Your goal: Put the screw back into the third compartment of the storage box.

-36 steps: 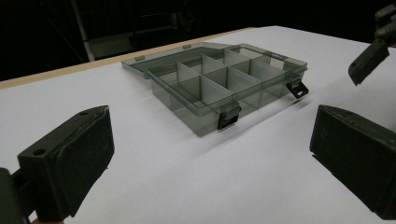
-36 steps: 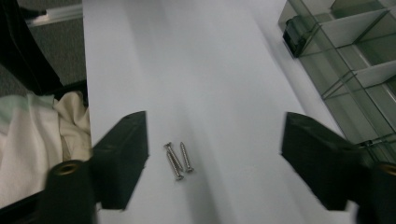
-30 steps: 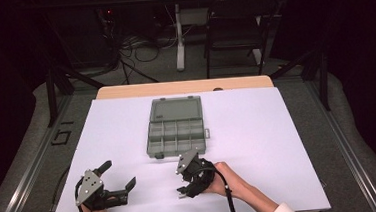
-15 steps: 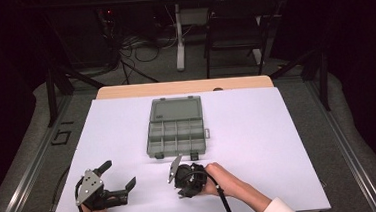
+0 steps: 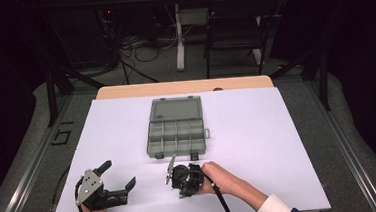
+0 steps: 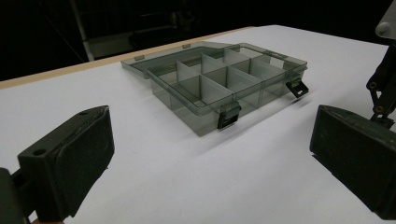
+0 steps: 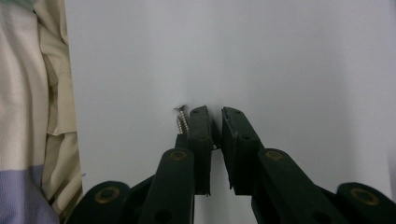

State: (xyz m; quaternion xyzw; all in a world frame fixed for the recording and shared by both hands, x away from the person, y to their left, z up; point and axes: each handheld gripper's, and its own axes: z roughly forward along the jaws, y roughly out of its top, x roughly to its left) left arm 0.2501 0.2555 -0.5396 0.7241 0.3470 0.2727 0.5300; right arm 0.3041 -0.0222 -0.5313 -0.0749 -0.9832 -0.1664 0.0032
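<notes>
A grey clear-plastic compartment box point(image 5: 175, 134) lies open in the middle of the white table point(image 5: 258, 131), its lid folded back; the compartments look empty in the left gripper view point(image 6: 219, 84). My left gripper point(image 5: 117, 174) rests near the front left edge, wide open and pointing at the box, with nothing between its pads point(image 6: 212, 163). A hand holds my right gripper point(image 5: 186, 189) in front of the box, tips down at the table. Its jaws point(image 7: 215, 112) stand almost together. A small screw point(image 7: 182, 119) lies against the outer side of the left jaw.
Two latches point(image 6: 229, 119) hang off the box's front wall. A pale sleeve or cloth point(image 7: 32, 107) edges the right gripper view on the left. A wooden strip point(image 5: 184, 87) borders the table's far side, with chairs and cables on the dark floor behind.
The right gripper has turned over in the hand and shifted a little left and toward the front edge. The left gripper and the box have stayed put.
</notes>
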